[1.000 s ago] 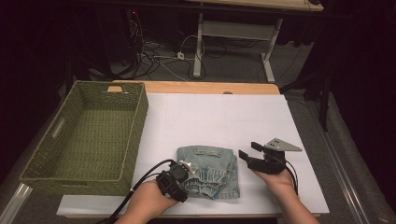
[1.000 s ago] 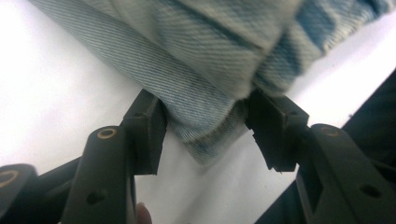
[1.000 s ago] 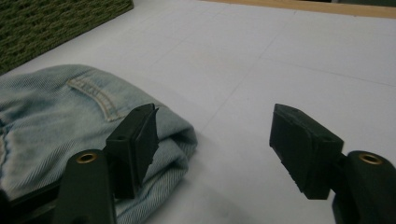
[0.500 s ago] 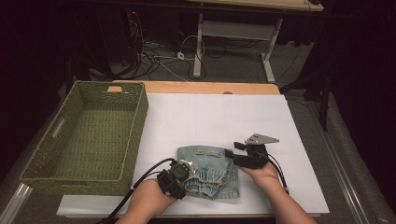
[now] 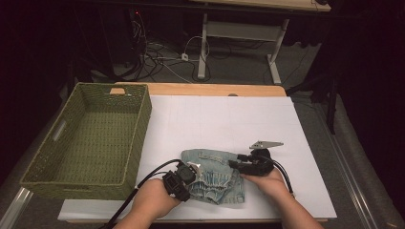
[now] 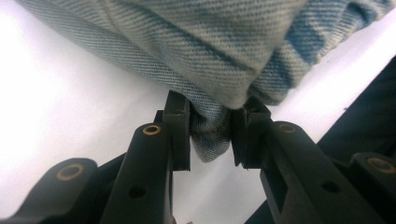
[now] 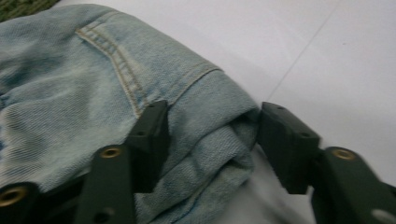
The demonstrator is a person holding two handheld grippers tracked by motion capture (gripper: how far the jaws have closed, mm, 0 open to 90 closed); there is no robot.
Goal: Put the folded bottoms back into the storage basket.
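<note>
A folded piece of light blue denim [image 5: 212,175] lies on the white sheet near the table's front edge. My left gripper [image 5: 195,168] is at its left edge. In the left gripper view the jaws [image 6: 210,126] have just been closing and now pinch a hanging fold of the denim [image 6: 201,51] between the pads. My right gripper [image 5: 235,164] reaches in from the right. Its jaws [image 7: 210,126] have just been closing too and stand apart, astride the denim's folded edge [image 7: 70,84]. One pad rests on the cloth and the other sits beside the fold.
A green woven basket [image 5: 136,138] stands on the left of the table. The white sheet [image 5: 219,119] covers the middle, with the wooden table edge [image 5: 200,89] behind it. Cables and desk legs are on the floor beyond.
My right gripper has moved left and down from beside the denim onto its right edge, and its jaws have narrowed. The left hand has stayed at the denim's left edge.
</note>
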